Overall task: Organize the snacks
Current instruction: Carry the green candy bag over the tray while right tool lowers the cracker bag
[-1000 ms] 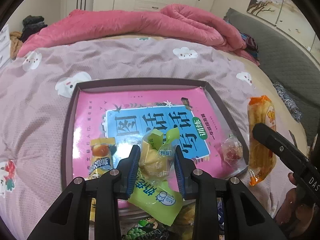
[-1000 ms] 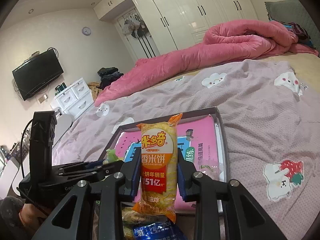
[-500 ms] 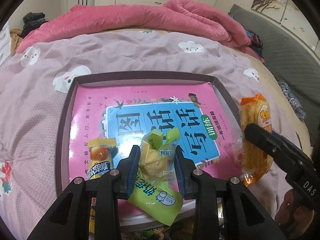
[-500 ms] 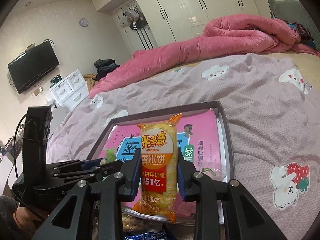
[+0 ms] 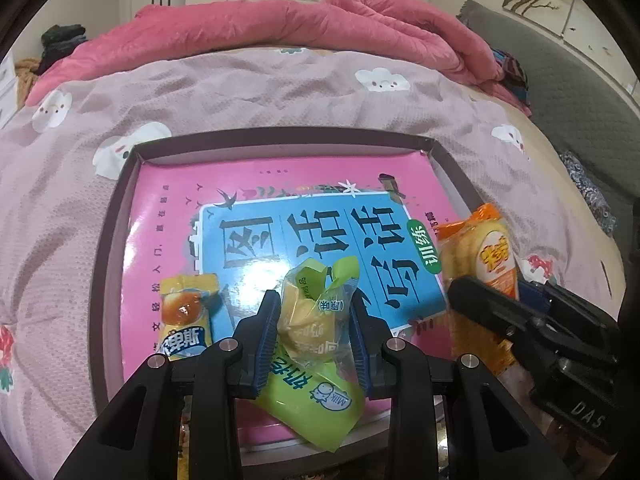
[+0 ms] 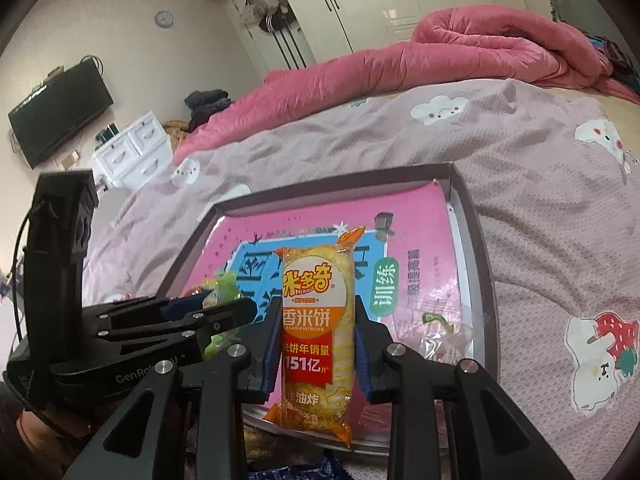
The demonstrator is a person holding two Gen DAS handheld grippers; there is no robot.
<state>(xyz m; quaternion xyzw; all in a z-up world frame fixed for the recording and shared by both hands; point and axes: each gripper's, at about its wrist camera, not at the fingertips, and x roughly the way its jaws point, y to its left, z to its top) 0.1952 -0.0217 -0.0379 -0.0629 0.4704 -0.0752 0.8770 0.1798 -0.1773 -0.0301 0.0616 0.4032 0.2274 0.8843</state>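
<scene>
My left gripper (image 5: 314,316) is shut on a yellow-green milk candy packet (image 5: 310,324) and holds it over the near part of a dark-rimmed tray (image 5: 112,216) lined with a pink and blue book cover. My right gripper (image 6: 318,336) is shut on an orange rice cracker pack (image 6: 318,320), held upright over the tray's (image 6: 476,240) near edge. That pack (image 5: 490,256) and the right gripper show at the right of the left wrist view. A small orange-yellow snack packet (image 5: 186,316) lies in the tray at the near left. A clear-wrapped candy (image 6: 442,328) lies at the tray's near right.
The tray sits on a bed with a mauve cartoon-print sheet (image 5: 280,92). A pink quilt (image 5: 300,20) is heaped at the far side. More snack wrappers (image 6: 296,470) lie just before the tray's near edge. White drawers (image 6: 132,152) stand beside the bed.
Both grippers have moved forward over the tray with their snacks. The rice cracker pack has come in from beyond the tray's right rim to over its near right corner.
</scene>
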